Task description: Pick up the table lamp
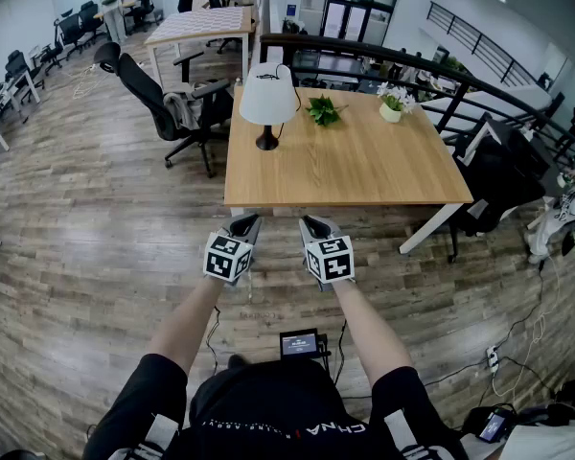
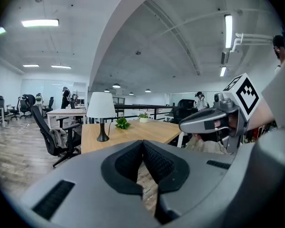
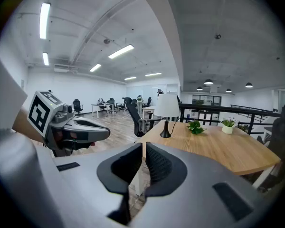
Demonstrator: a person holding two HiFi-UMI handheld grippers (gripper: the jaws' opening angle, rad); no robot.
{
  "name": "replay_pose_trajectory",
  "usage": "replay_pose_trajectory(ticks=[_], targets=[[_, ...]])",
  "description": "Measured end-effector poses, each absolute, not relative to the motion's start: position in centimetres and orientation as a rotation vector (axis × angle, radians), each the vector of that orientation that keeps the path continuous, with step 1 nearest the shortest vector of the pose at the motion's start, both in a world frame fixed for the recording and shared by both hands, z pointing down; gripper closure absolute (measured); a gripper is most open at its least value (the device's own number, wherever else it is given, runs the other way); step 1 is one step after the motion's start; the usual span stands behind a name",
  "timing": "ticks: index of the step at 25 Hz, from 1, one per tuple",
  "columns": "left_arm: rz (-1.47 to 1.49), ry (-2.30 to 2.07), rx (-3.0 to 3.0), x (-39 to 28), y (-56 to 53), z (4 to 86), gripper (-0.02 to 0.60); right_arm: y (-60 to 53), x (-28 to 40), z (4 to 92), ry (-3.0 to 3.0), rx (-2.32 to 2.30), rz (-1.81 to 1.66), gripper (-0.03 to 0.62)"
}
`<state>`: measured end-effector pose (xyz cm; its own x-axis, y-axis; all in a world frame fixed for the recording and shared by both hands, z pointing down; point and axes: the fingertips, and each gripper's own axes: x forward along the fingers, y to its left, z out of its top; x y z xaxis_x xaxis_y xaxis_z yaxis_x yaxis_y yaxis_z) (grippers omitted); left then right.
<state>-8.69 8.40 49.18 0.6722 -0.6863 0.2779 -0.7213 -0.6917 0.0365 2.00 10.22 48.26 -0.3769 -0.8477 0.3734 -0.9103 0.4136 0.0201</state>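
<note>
Well beyond the left tool (image 1: 246, 220) and right tool (image 1: 313, 222), both pressed together, stands the table lamp (image 1: 268, 99).

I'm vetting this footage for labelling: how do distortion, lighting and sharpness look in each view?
Head view: bent floorboards, even light, table lamp sharp. Left gripper view: fisheye, black corners, ceiling lights blown out. Right gripper view: same fisheye vignette, table lamp small but clear.

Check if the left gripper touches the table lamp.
Apart. The head view shows the left gripper short of the table; the table lamp stands far back on it.
</note>
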Motion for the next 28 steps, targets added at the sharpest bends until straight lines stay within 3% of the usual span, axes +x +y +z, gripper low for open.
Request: replay_pose_trajectory(ticks=[28], targets=[[0.383, -1.158, 2.723, -9.7, 7.7, 49.9, 0.561, 9.1, 1.6, 49.1, -2.412, 1.475, 0.377, 0.546]])
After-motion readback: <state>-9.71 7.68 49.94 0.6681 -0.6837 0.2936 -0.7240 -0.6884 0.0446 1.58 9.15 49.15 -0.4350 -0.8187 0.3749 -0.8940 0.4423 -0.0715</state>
